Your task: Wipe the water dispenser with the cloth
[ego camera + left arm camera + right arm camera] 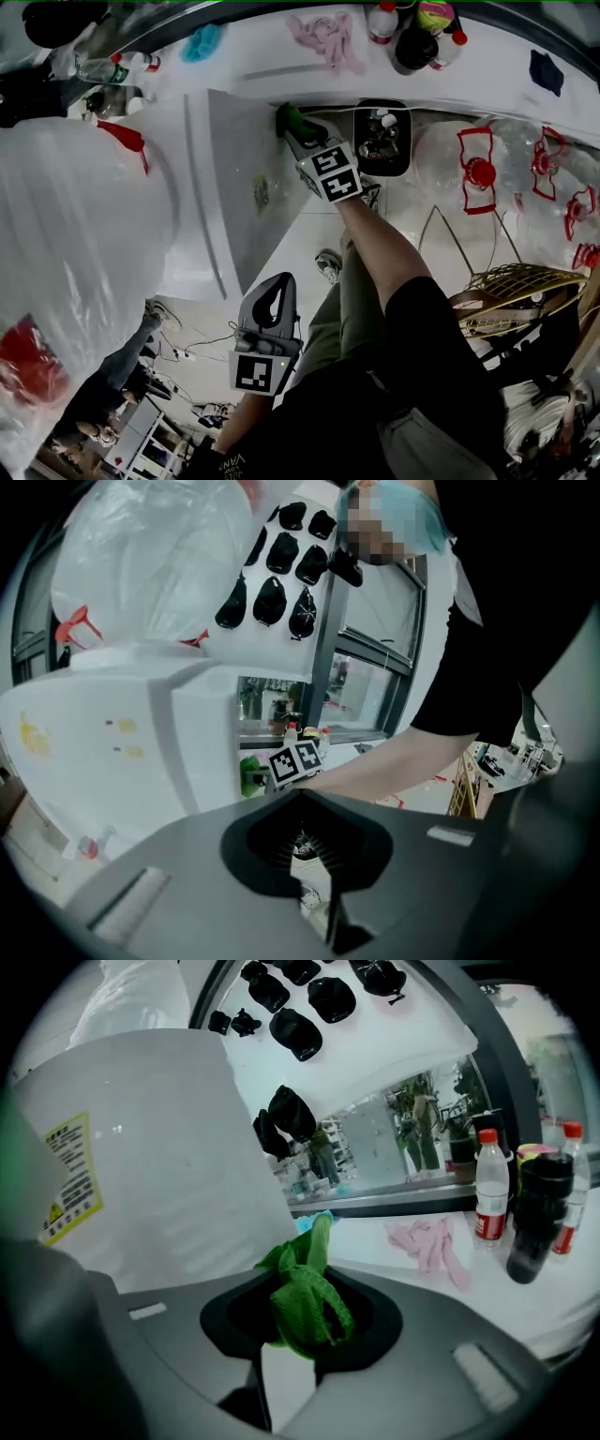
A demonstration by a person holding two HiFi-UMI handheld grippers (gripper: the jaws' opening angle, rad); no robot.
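The white water dispenser (225, 187) stands at centre left with a big clear water bottle (75, 244) on it. My right gripper (292, 131) is shut on a green cloth (287, 118), which it presses against the dispenser's side near the counter. In the right gripper view the bunched cloth (305, 1297) fills the jaws of my right gripper (302, 1330), beside the dispenser wall (141, 1166) and its yellow label (67, 1180). My left gripper (277, 283) hangs lower, away from the dispenser, shut with nothing in it. The left gripper view shows my left gripper (305, 841), the dispenser (112, 752) and the cloth (251, 775).
The white counter behind holds a pink cloth (328, 37), a blue cloth (202, 42) and bottles (382, 21). A black tray (359, 141) sits right of the cloth. Clear jugs with red handles (478, 169) and a wicker basket (520, 291) lie to the right. Another person (112, 384) is at lower left.
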